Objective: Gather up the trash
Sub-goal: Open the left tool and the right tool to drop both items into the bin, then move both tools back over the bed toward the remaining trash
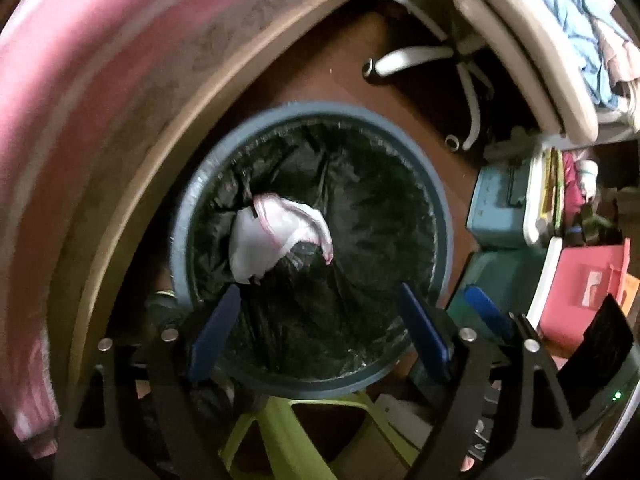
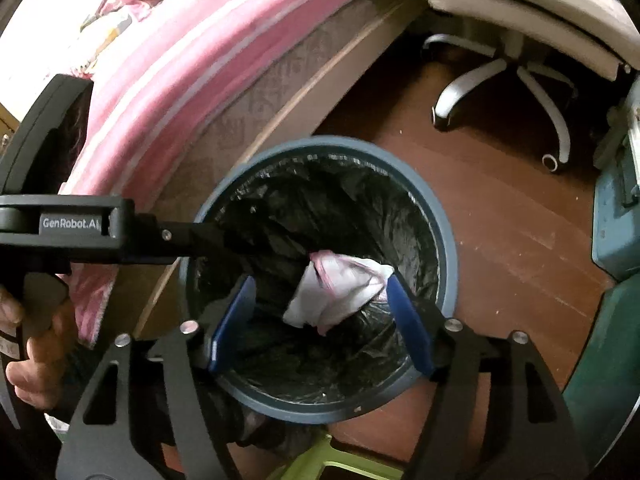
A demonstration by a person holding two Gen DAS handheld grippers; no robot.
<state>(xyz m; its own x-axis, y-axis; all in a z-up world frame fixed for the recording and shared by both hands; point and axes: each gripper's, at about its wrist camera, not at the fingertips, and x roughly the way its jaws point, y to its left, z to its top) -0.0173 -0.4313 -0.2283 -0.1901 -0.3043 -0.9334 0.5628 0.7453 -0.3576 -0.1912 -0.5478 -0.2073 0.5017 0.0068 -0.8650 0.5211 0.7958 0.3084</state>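
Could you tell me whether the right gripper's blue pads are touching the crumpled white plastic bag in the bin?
Cannot tell. In the right wrist view the white bag overlaps the right gripper's pad edge, but depth is unclear.

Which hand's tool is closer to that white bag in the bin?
Right. The right tool straddles the white bag; the left tool hangs open just short of it.

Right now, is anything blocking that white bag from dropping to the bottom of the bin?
Nothing visible blocks it. The white bag is already inside the bin, against the black liner, and both the left gripper and right gripper stand open around it, not pressing on it.
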